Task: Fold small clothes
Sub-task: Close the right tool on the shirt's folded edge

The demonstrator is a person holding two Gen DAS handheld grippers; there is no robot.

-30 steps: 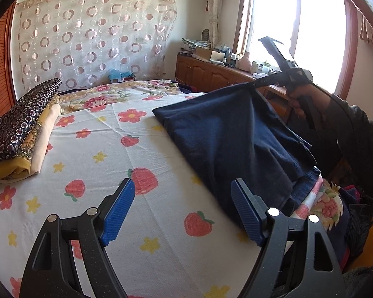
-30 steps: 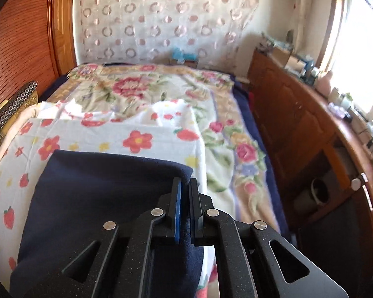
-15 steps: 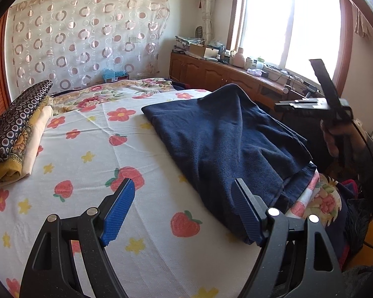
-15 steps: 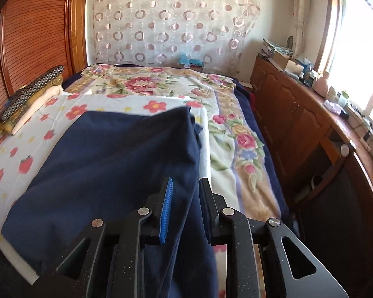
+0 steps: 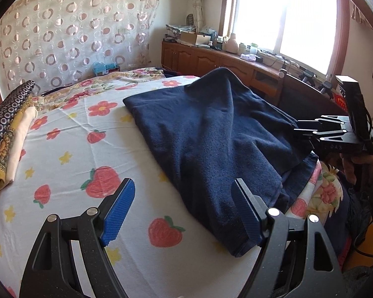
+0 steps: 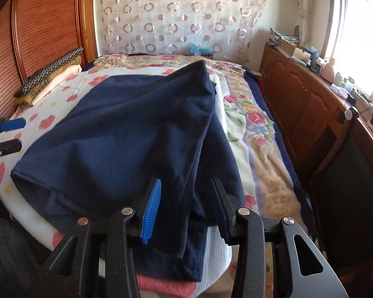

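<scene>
One navy garment, long axis toward headboard.

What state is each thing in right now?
Navy garment: folded over, lying rumpled on the bed, released.
Left hand-held gripper: open, empty, beside the garment's near corner.
Right hand-held gripper: jaws just opening, garment edge between them, not pinched.
Folded cloth stack: piled at the bed's edge.

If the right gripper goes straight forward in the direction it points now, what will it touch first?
Most likely the navy garment. The right gripper has just been opening and its fingers stand either side of a fold, not pressing it. The cloth lies directly ahead on the bed, though depth is hard to judge.
</scene>
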